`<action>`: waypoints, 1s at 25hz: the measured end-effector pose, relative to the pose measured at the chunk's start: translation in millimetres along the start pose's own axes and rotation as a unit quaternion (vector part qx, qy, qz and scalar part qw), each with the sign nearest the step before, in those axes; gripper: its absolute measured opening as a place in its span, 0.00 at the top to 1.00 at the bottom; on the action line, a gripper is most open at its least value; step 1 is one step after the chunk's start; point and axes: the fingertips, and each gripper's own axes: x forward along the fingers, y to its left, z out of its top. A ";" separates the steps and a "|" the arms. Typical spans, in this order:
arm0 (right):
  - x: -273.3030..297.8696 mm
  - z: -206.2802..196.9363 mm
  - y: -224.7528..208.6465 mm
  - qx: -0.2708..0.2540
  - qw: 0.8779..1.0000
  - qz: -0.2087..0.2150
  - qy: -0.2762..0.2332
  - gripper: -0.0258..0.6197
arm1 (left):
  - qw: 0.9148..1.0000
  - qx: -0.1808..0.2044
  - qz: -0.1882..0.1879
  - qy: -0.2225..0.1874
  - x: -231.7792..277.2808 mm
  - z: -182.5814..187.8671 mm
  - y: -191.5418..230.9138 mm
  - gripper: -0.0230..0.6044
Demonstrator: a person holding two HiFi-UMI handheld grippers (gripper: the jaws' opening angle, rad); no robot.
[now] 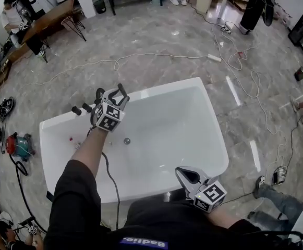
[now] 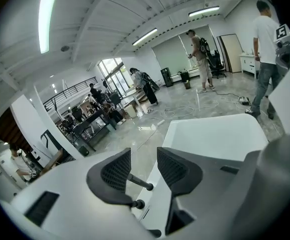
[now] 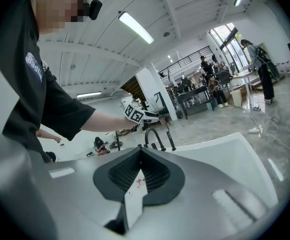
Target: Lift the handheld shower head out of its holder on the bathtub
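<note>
Left gripper view: shower head [image 2: 138, 181] lies between parted fingers [image 2: 116, 171]

- Lower centre of the head view: white lettering [image 1: 143, 242] on a purple band across the person's black shirt [image 1: 141, 220], seen upside down, appears to read "Badlie".
- Upper left of the right gripper view: the same chest print, only partly legible.

Bright, even indoor light throughout. I see ceiling strip lamps [image 2: 46, 19] as the main source in both gripper views. A window [image 2: 110, 70] at the far end blows out white. The polished floor [image 1: 156, 40] throws streaky glare. The bathtub [image 1: 203, 95] reads near-white, with only soft shadow inside. Heavy fisheye bending and dark corners in both gripper views; near surfaces soft, distance sharper.
</note>
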 end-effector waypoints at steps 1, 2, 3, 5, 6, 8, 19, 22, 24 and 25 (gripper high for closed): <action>-2.1 -3.1 -4.4 0.004 1.000 -0.004 0.002 0.96 | 1.000 0.001 -0.001 0.007 9.7 -3.3 1.8 0.73; -4.5 -6.2 -8.8 0.008 1.000 -0.009 0.004 0.96 | 1.000 0.001 -0.001 0.012 19.9 -7.3 3.5 0.72; -7.1 -9.6 -12.9 0.012 1.000 -0.012 0.007 0.96 | 1.000 0.001 -0.002 0.017 30.2 -11.9 4.8 0.72; -11.5 -15.8 -18.8 0.019 1.000 -0.018 0.013 0.96 | 1.000 0.005 -0.003 0.030 49.2 -21.6 6.3 0.71; -12.9 -17.8 -21.0 0.021 0.999 -0.020 0.015 0.96 | 0.999 0.007 -0.004 0.038 58.2 -26.5 7.2 0.71; -12.6 -18.0 -24.2 0.023 0.999 -0.019 0.017 0.96 | 0.998 0.011 -0.005 0.056 75.8 -36.0 11.2 0.70; 41.6 4.6 -35.0 -0.017 1.000 0.017 0.005 0.96 | 0.994 0.013 0.000 0.107 152.2 -79.6 37.3 0.68; 58.6 10.5 -41.0 -0.032 0.999 0.024 -0.005 0.96 | 0.993 0.015 -0.003 0.118 169.4 -89.9 39.4 0.67; 68.0 14.7 -44.0 -0.036 0.999 0.027 -0.008 0.96 | 0.992 0.020 -0.006 0.123 179.9 -95.4 39.5 0.66; 71.5 16.9 -45.0 -0.036 0.999 0.029 -0.011 0.96 | 0.992 0.023 -0.008 0.125 184.9 -97.5 39.3 0.65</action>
